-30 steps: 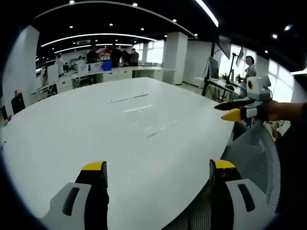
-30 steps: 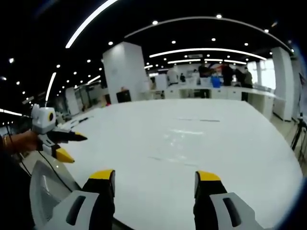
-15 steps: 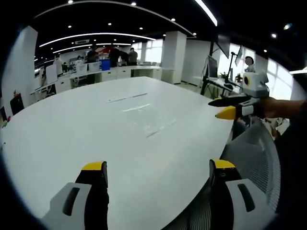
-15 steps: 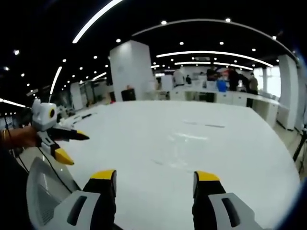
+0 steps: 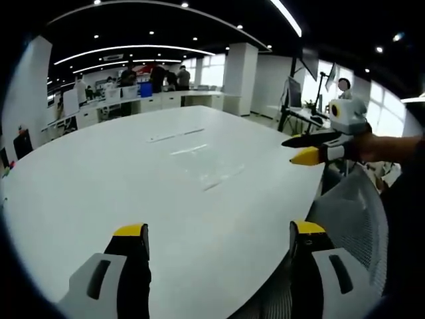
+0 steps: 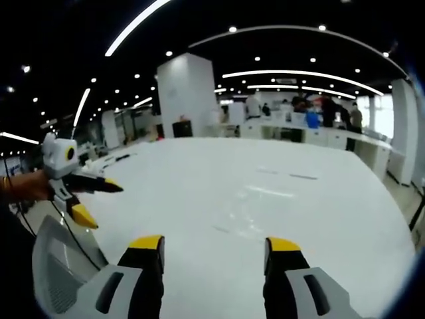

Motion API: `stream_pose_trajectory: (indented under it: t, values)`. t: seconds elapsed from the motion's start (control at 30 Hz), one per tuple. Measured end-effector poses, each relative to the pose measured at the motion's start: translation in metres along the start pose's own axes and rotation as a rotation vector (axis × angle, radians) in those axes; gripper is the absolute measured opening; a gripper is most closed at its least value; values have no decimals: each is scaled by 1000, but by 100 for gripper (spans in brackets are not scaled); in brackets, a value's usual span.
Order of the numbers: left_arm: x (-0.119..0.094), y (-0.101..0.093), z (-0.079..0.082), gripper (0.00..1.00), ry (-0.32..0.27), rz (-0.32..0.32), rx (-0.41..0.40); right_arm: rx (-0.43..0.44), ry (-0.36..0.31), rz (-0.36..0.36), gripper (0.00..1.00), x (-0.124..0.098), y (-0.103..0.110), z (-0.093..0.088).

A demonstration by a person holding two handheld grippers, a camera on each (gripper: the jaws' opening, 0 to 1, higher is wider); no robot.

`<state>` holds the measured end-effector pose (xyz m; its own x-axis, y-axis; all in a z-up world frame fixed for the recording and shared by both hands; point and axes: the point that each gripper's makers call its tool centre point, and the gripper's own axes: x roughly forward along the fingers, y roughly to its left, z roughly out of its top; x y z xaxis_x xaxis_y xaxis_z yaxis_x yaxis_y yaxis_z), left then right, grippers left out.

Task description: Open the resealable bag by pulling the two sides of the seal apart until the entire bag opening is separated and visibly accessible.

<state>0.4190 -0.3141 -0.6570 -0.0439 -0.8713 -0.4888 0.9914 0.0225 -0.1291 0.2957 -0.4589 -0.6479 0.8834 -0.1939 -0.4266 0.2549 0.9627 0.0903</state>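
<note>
A clear resealable bag point(image 5: 211, 174) lies flat on the white table point(image 5: 99, 186); I see it only as faint glints, also in the right gripper view point(image 6: 255, 199). My left gripper point(image 5: 219, 231) hangs open over the table's near edge, well short of the bag. My right gripper point(image 5: 288, 151) comes in from the right, held by a hand, jaws apart, level with the table's edge. In the right gripper view its own jaws point(image 6: 214, 244) stand open with nothing between them. There the left gripper point(image 6: 106, 206) shows at the left, also open.
A grey mesh chair point(image 5: 352, 212) stands against the table's near edge, between the two grippers, and shows again in the right gripper view point(image 6: 60, 266). Thin streaks point(image 5: 176, 136) mark the table farther back. Desks, a white pillar point(image 6: 189, 100) and several people point(image 5: 166, 76) fill the background.
In the left gripper view the right gripper has drifted left toward the table and slightly up. The right gripper view has tilted a little. Both grippers stay open.
</note>
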Motion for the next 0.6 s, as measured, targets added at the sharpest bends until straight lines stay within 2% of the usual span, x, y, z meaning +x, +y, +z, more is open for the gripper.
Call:
stream_pose_trajectory:
  t: [0.37,0.6]
  values:
    - [4,2,-3,85,13,-3,4,-48,26,33,55,21,-3,1]
    - [2,4,-1,84,11,9,12,-116,47,70,51,42,-6,-1]
